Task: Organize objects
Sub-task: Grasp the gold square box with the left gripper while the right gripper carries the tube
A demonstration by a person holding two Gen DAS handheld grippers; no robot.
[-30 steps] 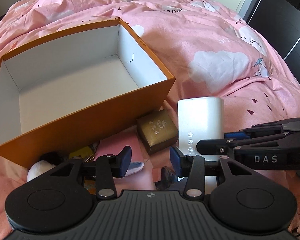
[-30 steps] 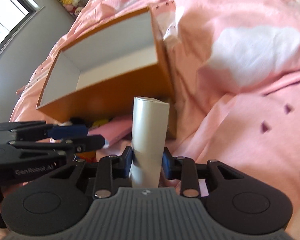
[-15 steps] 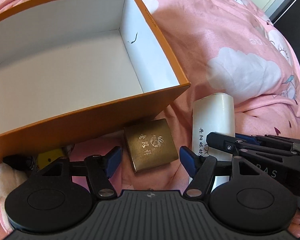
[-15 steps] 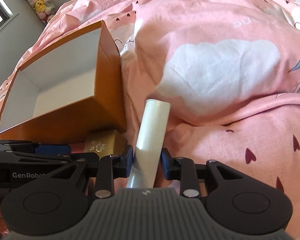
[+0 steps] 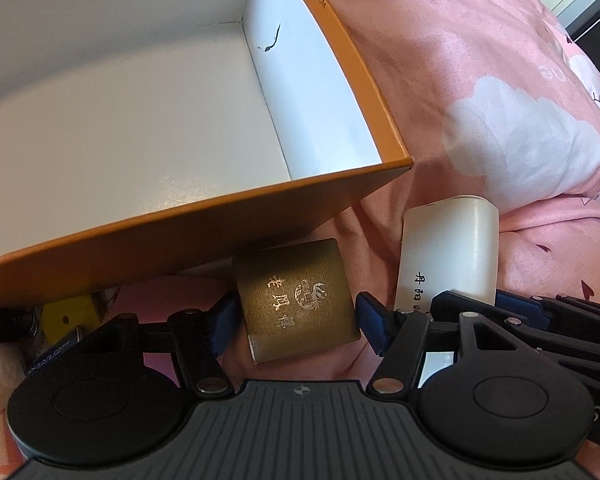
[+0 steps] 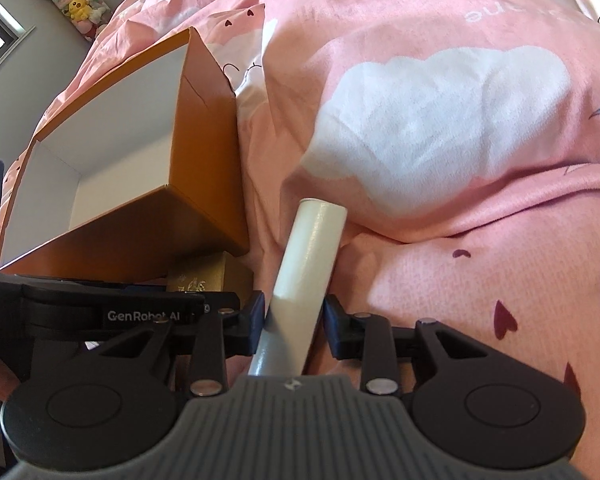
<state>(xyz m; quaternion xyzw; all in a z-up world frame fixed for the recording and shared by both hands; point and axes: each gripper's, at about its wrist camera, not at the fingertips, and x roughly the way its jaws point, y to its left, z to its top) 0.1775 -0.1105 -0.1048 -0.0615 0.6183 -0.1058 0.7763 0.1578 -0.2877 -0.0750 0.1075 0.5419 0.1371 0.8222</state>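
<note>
Jaws of the left gripper (image 5: 296, 326), just closing in, are straddling the gold box (image 5: 296, 300) without pinching yet, so squaring both pads on its sides is mattering while the right gripper (image 6: 294, 322) is clamping the white tube (image 6: 308, 268).

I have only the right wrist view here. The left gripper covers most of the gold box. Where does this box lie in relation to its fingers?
Observer: The gold box lies between the blue pads of the left gripper. Its jaws have just been closing, but a thin gap seems to remain.
Operator: Is the orange box already filled?
Observer: No, the orange box shows only a bare white floor.
Operator: Has my white tube any marking?
Observer: Yes, the white tube in the right gripper bears black printed characters on its side.
</note>
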